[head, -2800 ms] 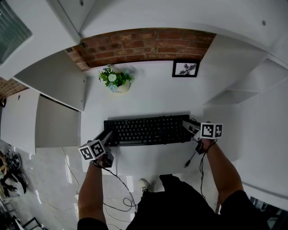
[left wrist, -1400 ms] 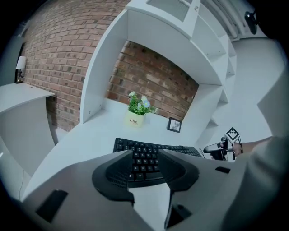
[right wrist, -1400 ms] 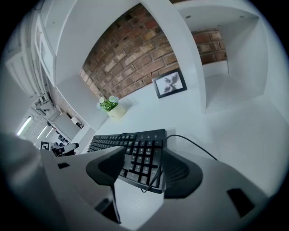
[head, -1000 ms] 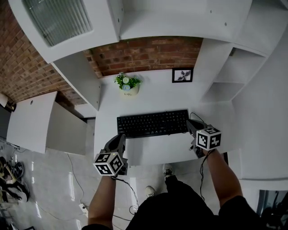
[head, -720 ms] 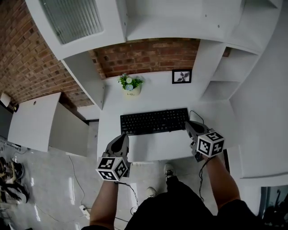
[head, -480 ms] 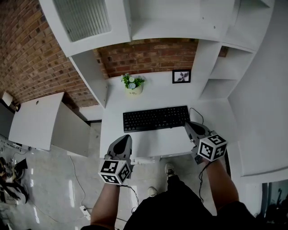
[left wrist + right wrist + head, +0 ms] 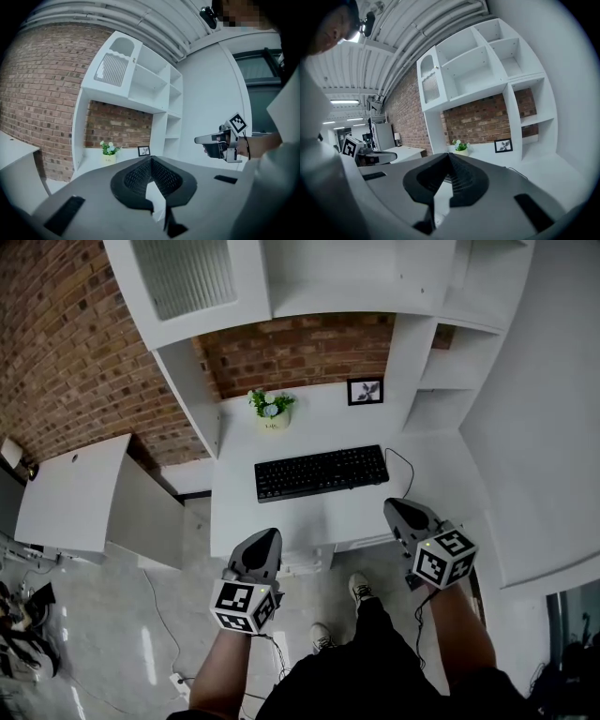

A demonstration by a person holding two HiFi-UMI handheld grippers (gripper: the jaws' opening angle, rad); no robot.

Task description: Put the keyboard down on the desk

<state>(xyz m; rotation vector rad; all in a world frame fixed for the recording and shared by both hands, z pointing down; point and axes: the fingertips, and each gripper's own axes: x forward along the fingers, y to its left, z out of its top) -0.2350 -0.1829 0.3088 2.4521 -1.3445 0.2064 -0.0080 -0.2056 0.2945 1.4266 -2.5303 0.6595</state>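
The left claw (image 7: 265, 535) and right claw (image 7: 394, 508) are clenched, empty; the keyboard (image 7: 322, 472) is laid on the tabletop (image 7: 309, 517) ahead.

light: bright, even — shadows: soft | edges: fisheye warp, dark vignette | focus: sharp

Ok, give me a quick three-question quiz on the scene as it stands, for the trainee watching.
1. True or false: the keyboard lies flat on the desk, with nothing holding it.
2. What stands beside the picture frame? A) mug B) potted plant C) lamp
3. Fill in: the left gripper and right gripper both have jaws ____.
Key: 1 true; 2 B; 3 shut.
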